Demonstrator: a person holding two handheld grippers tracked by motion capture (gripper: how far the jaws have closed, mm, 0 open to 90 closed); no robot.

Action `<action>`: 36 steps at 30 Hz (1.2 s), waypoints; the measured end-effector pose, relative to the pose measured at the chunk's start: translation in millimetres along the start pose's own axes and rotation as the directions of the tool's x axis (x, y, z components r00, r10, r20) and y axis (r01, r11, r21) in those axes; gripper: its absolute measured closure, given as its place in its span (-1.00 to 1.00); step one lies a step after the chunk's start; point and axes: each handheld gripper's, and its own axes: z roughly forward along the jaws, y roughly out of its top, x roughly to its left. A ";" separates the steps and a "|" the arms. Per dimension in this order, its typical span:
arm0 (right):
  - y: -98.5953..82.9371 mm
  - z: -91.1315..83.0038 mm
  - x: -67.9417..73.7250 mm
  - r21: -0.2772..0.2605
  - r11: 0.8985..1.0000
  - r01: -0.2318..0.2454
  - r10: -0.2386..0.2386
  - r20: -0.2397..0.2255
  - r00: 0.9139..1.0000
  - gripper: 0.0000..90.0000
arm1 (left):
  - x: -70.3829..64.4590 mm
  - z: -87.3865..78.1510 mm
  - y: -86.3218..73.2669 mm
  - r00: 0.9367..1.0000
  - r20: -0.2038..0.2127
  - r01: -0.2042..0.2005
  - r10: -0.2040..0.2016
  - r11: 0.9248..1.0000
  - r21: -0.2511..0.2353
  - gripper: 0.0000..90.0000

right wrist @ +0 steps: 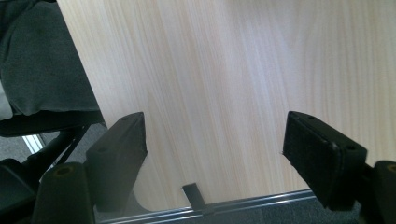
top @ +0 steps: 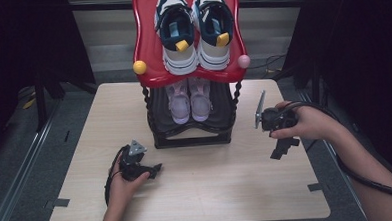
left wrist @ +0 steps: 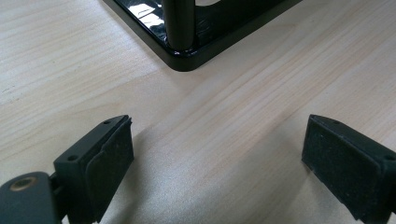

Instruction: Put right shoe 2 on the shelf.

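Note:
A shoe rack (top: 192, 138) stands at the far middle of the wooden table (top: 212, 190). Its red top shelf (top: 146, 37) carries a pair of navy and white sneakers (top: 193, 28). On the black lower shelf sits a pair of pale pink shoes (top: 189, 102). My left gripper (top: 154, 170) lies low over the table in front of the rack's left side, open and holding nothing. In the left gripper view its jaws (left wrist: 217, 128) stand wide apart, facing a corner of the rack's black base (left wrist: 187, 58). My right gripper (top: 284, 149) hangs right of the rack, pointing back toward the table's near edge, open (right wrist: 215, 123) and holding nothing.
Yellow (top: 139, 67) and pink (top: 244, 61) knobs cap the red shelf's front corners. Black tape marks (top: 315, 187) sit near the table's front corners. Dark curtains flank the table. The right gripper view shows the table's near edge (right wrist: 233, 203) and a person's dark clothing (right wrist: 42, 70).

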 end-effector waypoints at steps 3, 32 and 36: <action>0.5 8.2 -0.4 0.010 1.000 0.018 -0.018 -0.002 1.000 -0.53 | -0.2 -0.1 -0.1 1.000 0.001 0.004 -0.004 1.000 0.003 -0.82; -16.3 81.4 -2.5 -0.097 0.993 -0.061 0.058 -0.032 0.998 -0.53 | 0.3 -0.3 0.0 1.000 0.000 -0.004 0.004 1.000 0.006 -0.82; -18.1 91.6 -4.8 -0.115 0.992 -0.045 0.041 -0.035 0.999 -0.53 | 0.3 -0.2 0.0 1.000 0.001 -0.005 0.005 1.000 0.004 -0.82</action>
